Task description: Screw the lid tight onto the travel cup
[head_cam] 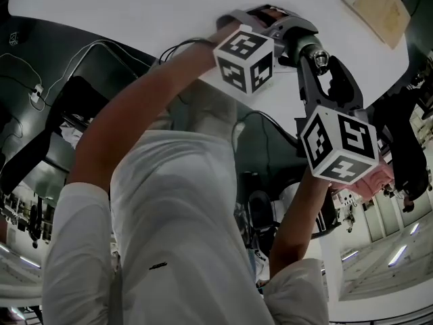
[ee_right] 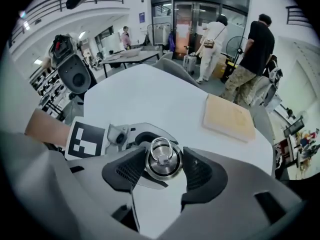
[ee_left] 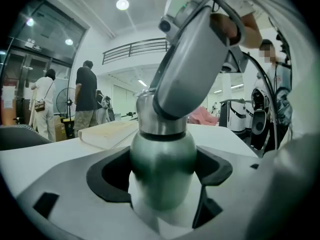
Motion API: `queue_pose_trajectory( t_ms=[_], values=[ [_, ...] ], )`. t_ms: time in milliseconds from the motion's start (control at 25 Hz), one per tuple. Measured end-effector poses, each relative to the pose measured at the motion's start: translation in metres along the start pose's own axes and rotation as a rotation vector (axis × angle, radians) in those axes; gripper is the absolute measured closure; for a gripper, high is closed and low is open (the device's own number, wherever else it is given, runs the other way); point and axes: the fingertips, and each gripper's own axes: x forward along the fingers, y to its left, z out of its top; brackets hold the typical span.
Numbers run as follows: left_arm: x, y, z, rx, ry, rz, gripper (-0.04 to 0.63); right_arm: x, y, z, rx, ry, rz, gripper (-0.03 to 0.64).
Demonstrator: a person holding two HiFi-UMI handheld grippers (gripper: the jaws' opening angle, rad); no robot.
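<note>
The steel travel cup (ee_left: 163, 161) stands upright on the white table (ee_left: 40, 164). My left gripper (ee_left: 165, 171) is shut on the cup's body, a black pad pressing each side. From above, my right gripper (ee_right: 164, 164) is shut on the round metal lid (ee_right: 162, 159), which has a clear ring handle on top and sits on the cup's neck. The left gripper view shows the right gripper's grey body (ee_left: 195, 59) slanting down onto the cup's top. In the head view both marker cubes meet around the cup (head_cam: 312, 49); left gripper (head_cam: 281, 29), right gripper (head_cam: 318, 63).
A flat beige board (ee_right: 229, 116) lies on the table beyond the cup, also in the head view as the board (head_cam: 377, 7). Several people stand off past the table's far edge (ee_right: 250, 49). Black equipment and cables sit around the table.
</note>
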Motion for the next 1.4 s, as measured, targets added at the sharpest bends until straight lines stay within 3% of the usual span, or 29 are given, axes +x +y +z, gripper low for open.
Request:
queue_pose_trajectory(
  t_ms=[240,400,640,880,960,1240,1400],
  values=[
    [0.001,0.001,0.0,-0.003,0.0,0.0,0.238,0.0,-0.001,-0.001,0.029,-0.025,0.019,0.38],
    [0.001,0.001,0.001,-0.003,-0.002,-0.001,0.238,-0.015,0.011,0.005,-0.099,-0.039,0.102,0.357],
    [0.001,0.0,0.0,-0.003,0.001,-0.003,0.238,-0.033,0.026,0.008,-0.558,0.026,0.232,0.357],
    [0.002,0.001,-0.001,-0.003,0.0,-0.008,0.238,-0.033,0.028,0.003,-1.249,0.05,0.326,0.357],
    [0.001,0.001,0.0,-0.003,0.001,-0.007,0.238,-0.03,0.029,-0.003,-1.423,0.077,0.39,0.357],
    [0.001,-0.001,0.001,0.0,-0.001,-0.007,0.238,-0.011,0.03,-0.025,-1.74,0.195,0.545,0.351],
    [-0.001,0.0,0.002,0.001,0.0,-0.005,0.238,-0.007,0.028,-0.026,-1.788,0.229,0.578,0.364]
  ],
)
